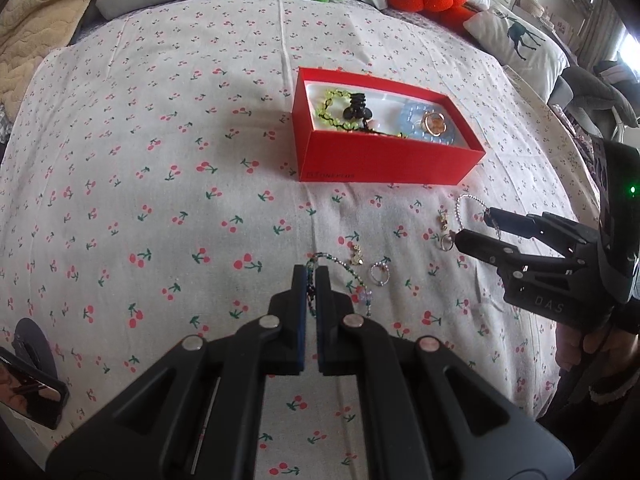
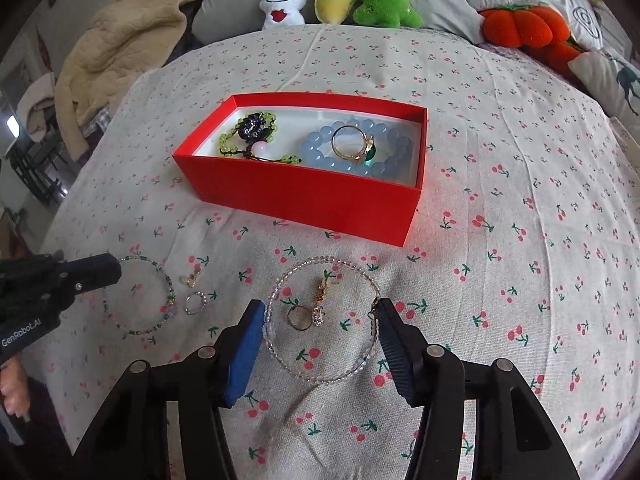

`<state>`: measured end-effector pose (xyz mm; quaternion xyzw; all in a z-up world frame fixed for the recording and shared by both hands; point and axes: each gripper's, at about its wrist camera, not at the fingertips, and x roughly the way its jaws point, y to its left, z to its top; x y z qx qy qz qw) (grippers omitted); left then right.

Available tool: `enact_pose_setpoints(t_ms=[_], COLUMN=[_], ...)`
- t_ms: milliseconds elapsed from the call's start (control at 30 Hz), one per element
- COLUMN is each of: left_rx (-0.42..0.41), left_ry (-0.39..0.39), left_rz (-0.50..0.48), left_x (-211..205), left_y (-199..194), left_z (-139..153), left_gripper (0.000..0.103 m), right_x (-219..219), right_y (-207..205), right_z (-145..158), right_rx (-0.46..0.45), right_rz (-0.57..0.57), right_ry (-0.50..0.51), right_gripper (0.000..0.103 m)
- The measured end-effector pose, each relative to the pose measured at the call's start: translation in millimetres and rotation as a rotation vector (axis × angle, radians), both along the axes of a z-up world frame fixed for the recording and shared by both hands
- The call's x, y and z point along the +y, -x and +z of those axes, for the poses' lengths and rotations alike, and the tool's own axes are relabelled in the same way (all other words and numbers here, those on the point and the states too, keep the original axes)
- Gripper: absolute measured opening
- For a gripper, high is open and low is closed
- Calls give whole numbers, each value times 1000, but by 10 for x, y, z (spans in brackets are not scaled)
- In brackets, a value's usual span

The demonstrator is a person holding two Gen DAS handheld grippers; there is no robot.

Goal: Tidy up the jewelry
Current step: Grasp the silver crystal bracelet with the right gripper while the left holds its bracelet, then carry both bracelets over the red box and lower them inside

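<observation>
In the left wrist view my left gripper (image 1: 311,276) is shut on a green-and-clear beaded bracelet (image 1: 352,276) whose loop trails onto the cherry-print sheet. My right gripper (image 2: 320,316) spans a clear bead bracelet (image 2: 320,260), with both pads pressing on its sides. Inside that loop lie a gold ring (image 2: 299,317) and an earring (image 2: 320,300). Between the two grippers rest a small beaded ring (image 2: 195,303) and a gold earring (image 2: 191,278). The red box (image 2: 300,196) stands behind them, holding a green bracelet, a dark clip, a blue bead bracelet (image 2: 320,148) and a gold ring.
Plush toys (image 2: 280,4) and pillows line the far edge of the bed, with a beige blanket (image 2: 120,40) at the back left. A phone (image 1: 28,384) lies near the left gripper. A hand (image 1: 592,344) holds the right gripper.
</observation>
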<state>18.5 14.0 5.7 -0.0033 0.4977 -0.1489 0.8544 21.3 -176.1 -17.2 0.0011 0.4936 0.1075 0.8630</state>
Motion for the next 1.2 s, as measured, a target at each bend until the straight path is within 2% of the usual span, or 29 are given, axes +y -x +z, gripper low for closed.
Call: enact_pose_setpoints(t_ms=[300,567,833,1000,1200], left_rx=[-68,-117,-166,-149,-158], left_ry=[78,164,198,163,138], left_rz=[-2,22,64,83,80], left_x=[-94,-214,-291,-294,-282], left_y=[-132,-483,-860,-1041,-1150], left_z=[417,684,461,220,127], left_gripper=[4,4,4,4,4], right_x=[-73,-120,-185,-215,-208], right_y=[-70,-303,-557,-748,-914], right_z=[353,573,582,437,300], right_rx=[-51,-82,-93,-88,-84], right_rz=[-21,-15,-7,-11,0], right_ry=[-42,-77,-82,-77,-69], right_gripper=[57,57,57,57,57])
